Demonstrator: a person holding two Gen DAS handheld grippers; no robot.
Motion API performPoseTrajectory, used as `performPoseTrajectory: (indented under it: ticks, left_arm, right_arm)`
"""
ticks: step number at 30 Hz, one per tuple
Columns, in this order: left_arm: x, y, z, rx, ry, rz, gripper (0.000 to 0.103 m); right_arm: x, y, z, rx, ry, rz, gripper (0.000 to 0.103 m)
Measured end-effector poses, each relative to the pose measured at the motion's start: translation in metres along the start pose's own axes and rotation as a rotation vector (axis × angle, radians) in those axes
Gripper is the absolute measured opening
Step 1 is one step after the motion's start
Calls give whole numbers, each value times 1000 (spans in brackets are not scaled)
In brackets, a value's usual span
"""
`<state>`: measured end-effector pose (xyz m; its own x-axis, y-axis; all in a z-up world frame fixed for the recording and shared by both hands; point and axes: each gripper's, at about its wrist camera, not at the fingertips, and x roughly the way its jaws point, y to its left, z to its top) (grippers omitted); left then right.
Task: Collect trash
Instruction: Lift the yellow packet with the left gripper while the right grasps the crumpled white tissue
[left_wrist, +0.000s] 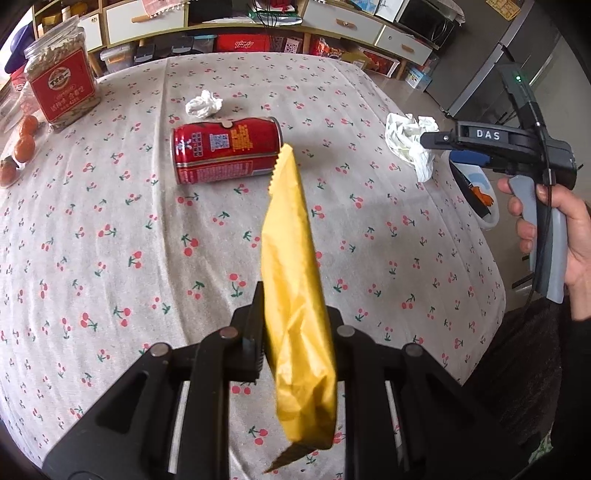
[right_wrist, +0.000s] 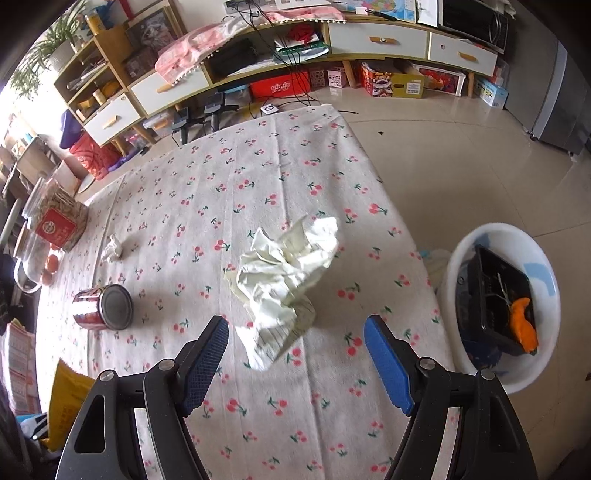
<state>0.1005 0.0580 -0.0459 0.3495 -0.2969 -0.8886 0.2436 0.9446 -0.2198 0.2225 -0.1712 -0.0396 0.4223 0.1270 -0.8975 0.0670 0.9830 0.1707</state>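
Note:
My left gripper (left_wrist: 295, 306) is shut on a yellow snack wrapper (left_wrist: 291, 266), held edge-on above the cherry-print tablecloth (left_wrist: 110, 258); the same wrapper (right_wrist: 68, 398) shows at the lower left of the right wrist view. A red can (left_wrist: 225, 149) lies on its side beyond it, seen end-on as the can (right_wrist: 105, 306) from the right. My right gripper (right_wrist: 295, 332) stands open just in front of a large crumpled white paper (right_wrist: 288, 266), its blue pads (right_wrist: 207, 362) apart from it. A small white paper ball (left_wrist: 204, 104) lies further back.
A white bin (right_wrist: 495, 240) stands on the floor off the table's right edge, holding a black tray and orange scrap. A jar with a red label (left_wrist: 61, 85) and small orange fruits (left_wrist: 25, 147) sit at the table's left. Shelving lines the far wall.

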Motion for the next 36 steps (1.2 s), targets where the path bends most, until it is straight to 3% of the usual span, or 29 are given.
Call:
performPoseTrajectory:
  ticks: [12,15,17,22,36]
  left_arm:
    - [-5,19,-4,-38,2,-6,21]
    - [-5,21,-5,-47,14,-20,21]
    - [-5,23,-6,-55,25,-35,25]
    - [-7,26,-8,-69,39,-50,35]
    - [-11,33,-15,-60,44,-18,36]
  right_arm:
    - [32,11,10,-27,25,-56,76]
    - [34,12,11,-33,32,-43,63]
    - [36,13,11,-41,41,-41,47]
    - [30,13,10,-53,28,-30,39]
    - [2,11,-9,-72,5,15,37]
